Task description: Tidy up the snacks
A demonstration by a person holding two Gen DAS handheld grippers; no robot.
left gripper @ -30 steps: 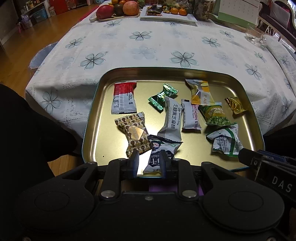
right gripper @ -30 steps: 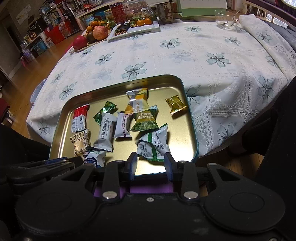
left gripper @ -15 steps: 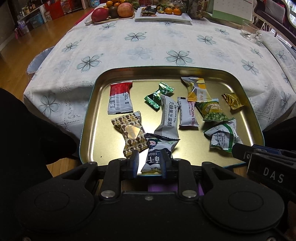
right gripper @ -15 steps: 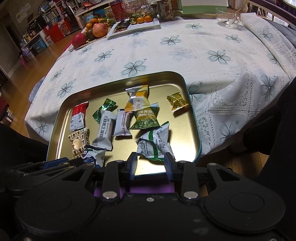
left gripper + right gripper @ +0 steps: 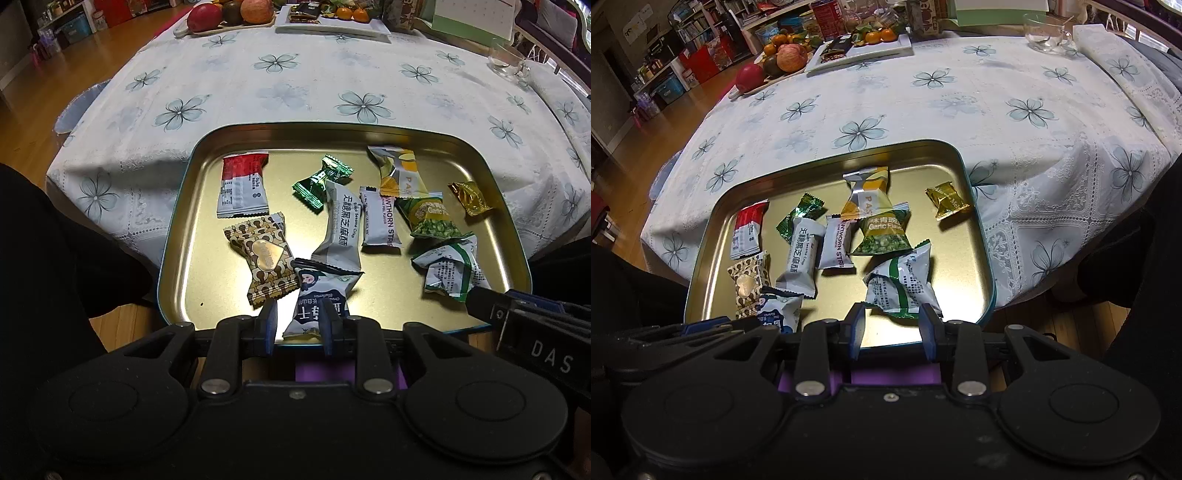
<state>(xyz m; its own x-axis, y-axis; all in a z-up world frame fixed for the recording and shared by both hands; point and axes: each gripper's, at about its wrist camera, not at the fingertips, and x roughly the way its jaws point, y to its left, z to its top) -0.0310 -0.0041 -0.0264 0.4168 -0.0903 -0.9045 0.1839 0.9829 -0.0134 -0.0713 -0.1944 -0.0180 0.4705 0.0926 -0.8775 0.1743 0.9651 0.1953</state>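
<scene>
A gold metal tray (image 5: 369, 136) (image 5: 713, 236) sits at the near table edge with several wrapped snacks in it. My left gripper (image 5: 297, 325) is open over the tray's near rim, with a blue-and-white packet (image 5: 321, 295) lying between its fingers. My right gripper (image 5: 892, 325) is open at the near rim, just behind a crumpled white-and-green packet (image 5: 905, 284). Other snacks: a red-and-white packet (image 5: 242, 188), a brown patterned one (image 5: 264, 258), a green candy (image 5: 321, 182), two white bars (image 5: 341, 229), a garlic pea pack (image 5: 884, 232), a gold candy (image 5: 947, 201).
The table has a white floral cloth (image 5: 280, 88). At its far side stand a fruit board (image 5: 775, 61), a white plate with oranges (image 5: 864, 46) and a glass cup (image 5: 1047, 33). Wooden floor and shelves lie to the left.
Both grippers stay open near the tray's near rim with only slight camera shifts. No snack has moved.
</scene>
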